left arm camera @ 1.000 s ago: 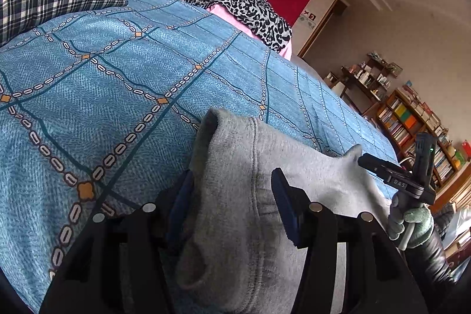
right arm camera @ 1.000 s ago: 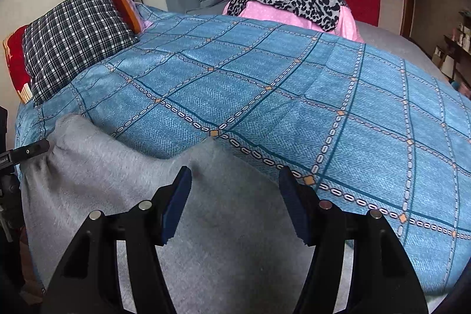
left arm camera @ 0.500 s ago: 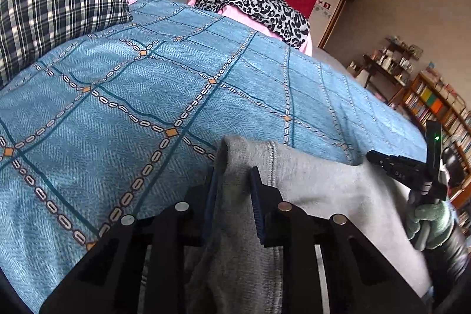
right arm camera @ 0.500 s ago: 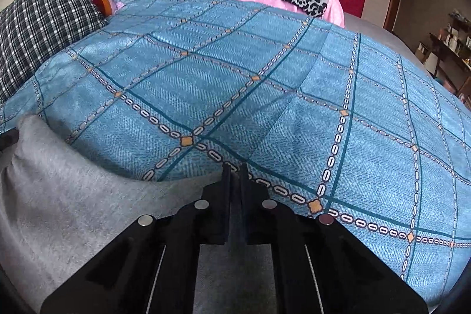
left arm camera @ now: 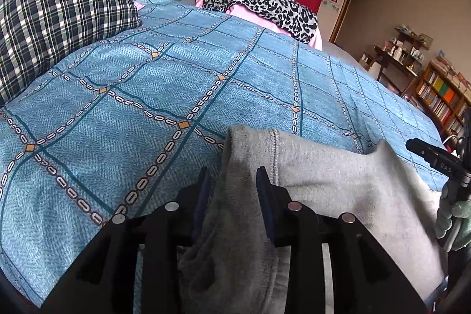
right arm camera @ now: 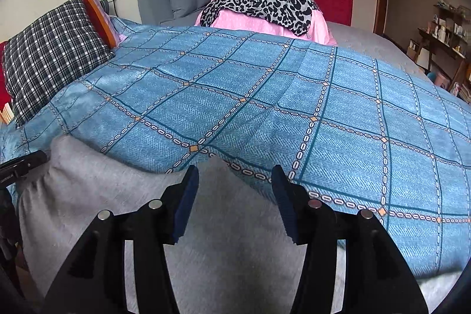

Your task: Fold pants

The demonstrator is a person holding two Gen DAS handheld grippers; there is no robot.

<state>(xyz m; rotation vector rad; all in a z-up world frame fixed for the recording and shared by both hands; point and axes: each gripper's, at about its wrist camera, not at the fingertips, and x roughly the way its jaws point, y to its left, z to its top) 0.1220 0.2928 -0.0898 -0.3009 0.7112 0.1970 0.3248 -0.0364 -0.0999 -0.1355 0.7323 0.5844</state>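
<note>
Grey sweatpants (left arm camera: 338, 184) lie on the near edge of a blue patterned bedspread (left arm camera: 147, 96). In the left wrist view, my left gripper (left arm camera: 232, 181) is open with its jaws either side of a raised fold of the pants near a stitched seam. In the right wrist view, my right gripper (right arm camera: 235, 178) is open over the other end of the pants (right arm camera: 117, 196), jaws apart, with a peak of grey fabric between them. The right gripper also shows at the right edge of the left wrist view (left arm camera: 435, 161).
A plaid pillow (left arm camera: 56, 11) lies at the left of the bed. A leopard-print cloth over pink bedding (right arm camera: 265, 5) sits at the far end, before a grey headboard and red panel. Bookshelves (left arm camera: 441, 99) stand at the right.
Both grippers closed on the pants half a second ago and have now opened again. The grey fabric stays bunched between the jaws.
</note>
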